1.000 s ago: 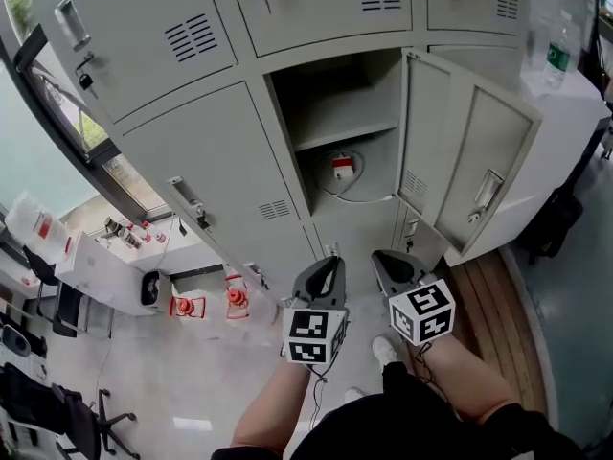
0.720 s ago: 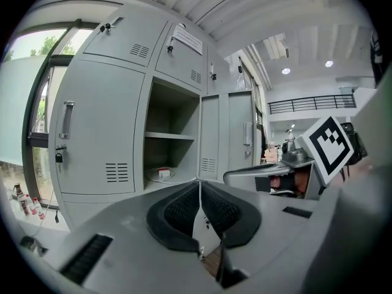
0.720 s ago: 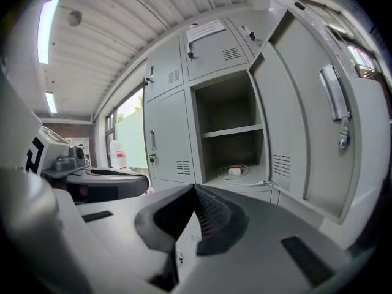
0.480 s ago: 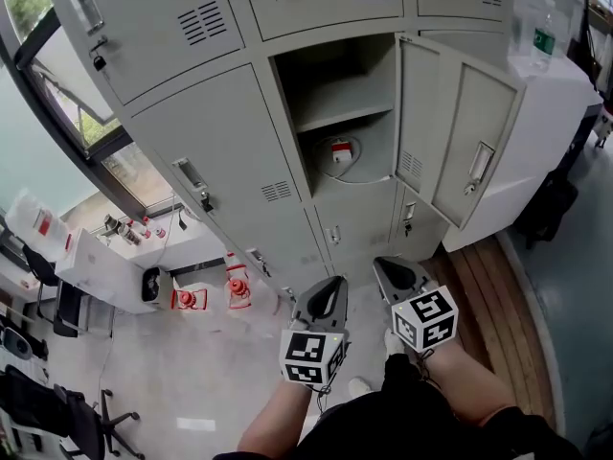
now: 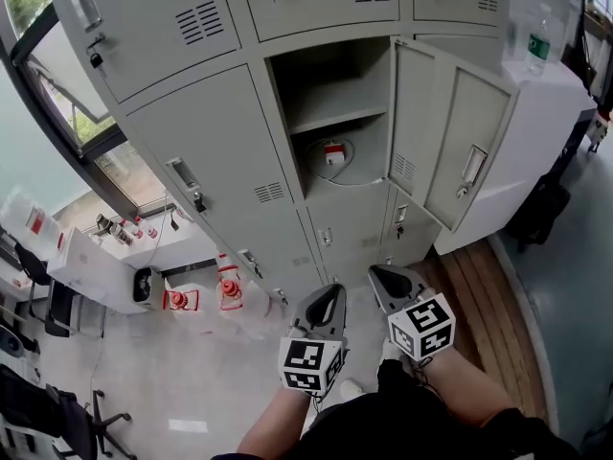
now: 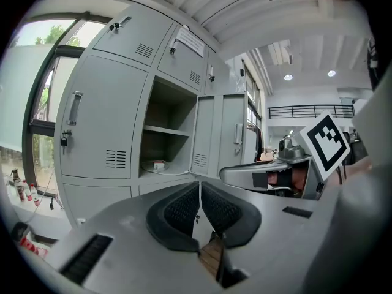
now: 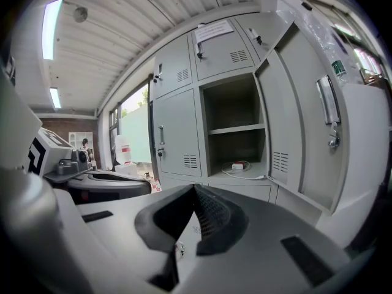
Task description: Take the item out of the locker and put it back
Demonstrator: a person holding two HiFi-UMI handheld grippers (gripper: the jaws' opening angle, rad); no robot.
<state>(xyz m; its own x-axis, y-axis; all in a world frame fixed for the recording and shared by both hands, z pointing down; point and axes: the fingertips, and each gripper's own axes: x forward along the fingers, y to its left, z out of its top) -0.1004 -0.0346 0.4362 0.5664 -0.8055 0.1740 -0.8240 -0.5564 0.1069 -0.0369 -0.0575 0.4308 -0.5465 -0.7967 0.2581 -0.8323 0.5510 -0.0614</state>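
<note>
The open locker compartment point(image 5: 335, 103) has one shelf, and its door point(image 5: 441, 147) swings out to the right. On the compartment floor lies a small white-and-red item point(image 5: 332, 153) with a coiled white cable; it also shows as the item point(image 6: 159, 165) and the item point(image 7: 239, 165) in the gripper views. My left gripper point(image 5: 335, 291) and right gripper point(image 5: 375, 274) hang side by side well short of the locker, below its opening. Both point toward it, shut and with nothing between the pads.
Closed locker doors point(image 5: 206, 151) surround the open one. A white cabinet point(image 5: 536, 113) with a bottle point(image 5: 539, 41) stands right of the door. Red items point(image 5: 228, 290) sit on the floor at left by a low white table point(image 5: 96, 266). A wooden platform point(image 5: 479, 286) lies at right.
Both grippers have drawn back from the locker and sit lower in the head view. Their jaws have stayed shut. The item lies where it was.
</note>
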